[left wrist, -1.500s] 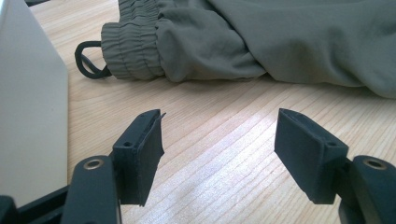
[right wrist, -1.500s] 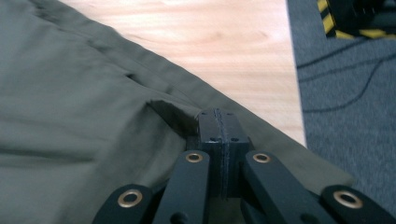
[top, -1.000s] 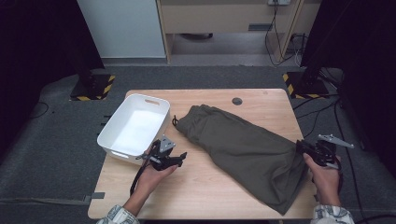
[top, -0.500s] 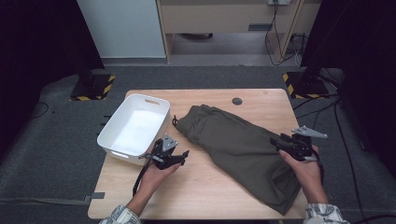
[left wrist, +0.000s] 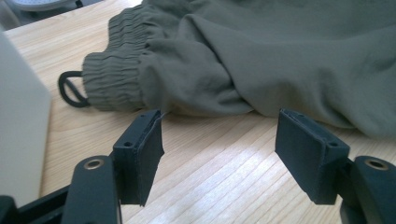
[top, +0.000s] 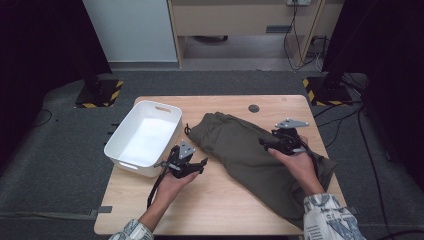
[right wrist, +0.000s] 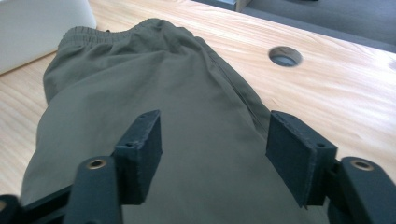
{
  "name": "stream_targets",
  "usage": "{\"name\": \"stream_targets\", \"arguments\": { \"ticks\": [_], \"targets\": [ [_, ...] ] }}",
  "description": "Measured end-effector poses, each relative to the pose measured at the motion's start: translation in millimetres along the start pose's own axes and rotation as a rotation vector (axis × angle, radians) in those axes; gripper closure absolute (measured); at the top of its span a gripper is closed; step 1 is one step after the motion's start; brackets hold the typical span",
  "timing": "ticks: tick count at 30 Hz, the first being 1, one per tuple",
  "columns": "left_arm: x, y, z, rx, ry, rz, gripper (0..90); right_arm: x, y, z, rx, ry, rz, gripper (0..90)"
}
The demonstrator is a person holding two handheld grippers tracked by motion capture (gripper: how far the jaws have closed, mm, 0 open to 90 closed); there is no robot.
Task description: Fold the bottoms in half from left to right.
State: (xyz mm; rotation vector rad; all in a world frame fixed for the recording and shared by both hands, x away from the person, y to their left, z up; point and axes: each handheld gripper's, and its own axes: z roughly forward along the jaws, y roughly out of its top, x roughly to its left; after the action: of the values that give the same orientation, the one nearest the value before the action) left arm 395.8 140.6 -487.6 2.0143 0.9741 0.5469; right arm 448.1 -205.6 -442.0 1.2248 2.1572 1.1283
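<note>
Olive-green trousers (top: 250, 155) lie folded across the wooden table (top: 225, 210), waistband toward the white tub. My left gripper (top: 197, 165) rests low by the tub, open, its jaws aimed at the elastic waistband (left wrist: 112, 81) a short way ahead with bare wood between them. A black drawstring loop (left wrist: 70, 91) pokes out beside the waistband. My right gripper (top: 265, 142) hovers over the middle of the trousers (right wrist: 154, 116), pointing along them toward the waistband. Its jaws have just been opening and stand open with nothing between them.
A white plastic tub (top: 145, 137) stands at the table's left, close to my left gripper. A round cable hole (top: 254, 108) sits in the tabletop at the back. Yellow-black striped stand feet (top: 100, 95) are on the floor behind the table.
My right gripper has swung from the table's right edge leftward onto the middle of the trousers, lifting a little, and its jaws have spread. The left gripper has stayed put.
</note>
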Motion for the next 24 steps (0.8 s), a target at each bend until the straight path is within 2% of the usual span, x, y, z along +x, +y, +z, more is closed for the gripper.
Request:
{"name": "stream_targets", "arguments": {
  "ticks": [5, 8, 10, 11, 12, 15, 16, 18, 21, 24],
  "targets": [
    [-7.2, 3.9, 7.6, 0.001, -0.019, 0.007, 33.0, 4.0, 15.7, 36.3, 0.045, 0.007, -0.027, 29.6],
    [-12.7, 6.2, 13.3, 0.017, -0.031, 0.028, 33.0, 2.9, 19.9, 55.4, 0.075, 0.011, -0.039, 25.9],
    [-15.3, 7.4, 16.1, 0.019, -0.034, 0.035, 33.0, 2.2, 20.1, 60.1, 0.082, 0.014, -0.046, 23.9],
    [-18.3, 9.3, 19.2, 0.021, -0.038, 0.043, 33.0, -1.0, 19.5, 75.9, 0.109, 0.012, -0.044, 23.5],
    [-19.6, 10.1, 20.5, 0.022, -0.041, 0.045, 33.1, -1.9, 18.9, 80.5, 0.115, 0.011, -0.046, 23.9],
    [-25.1, 11.7, 26.5, 0.031, -0.052, 0.052, 33.8, -4.0, 16.5, 97.6, 0.152, 0.002, -0.061, 28.3],
    [-25.1, 11.7, 26.5, 0.031, -0.052, 0.052, 34.0, -4.0, 16.5, 97.6, 0.152, 0.002, -0.061, 28.3],
    [-27.0, 13.2, 31.3, 0.028, -0.08, 0.02, 34.8, -7.7, 12.8, 111.4, 0.166, 0.009, -0.056, 40.9],
    [-27.5, 14.8, 34.9, 0.029, -0.065, 0.041, 38.2, -8.2, 10.1, 119.7, 0.172, 0.005, -0.065, 45.8],
    [-26.2, 16.6, 40.0, 0.029, -0.06, 0.027, 39.4, -5.6, 7.6, 129.6, 0.185, -0.014, -0.084, 47.8]
  ]
}}
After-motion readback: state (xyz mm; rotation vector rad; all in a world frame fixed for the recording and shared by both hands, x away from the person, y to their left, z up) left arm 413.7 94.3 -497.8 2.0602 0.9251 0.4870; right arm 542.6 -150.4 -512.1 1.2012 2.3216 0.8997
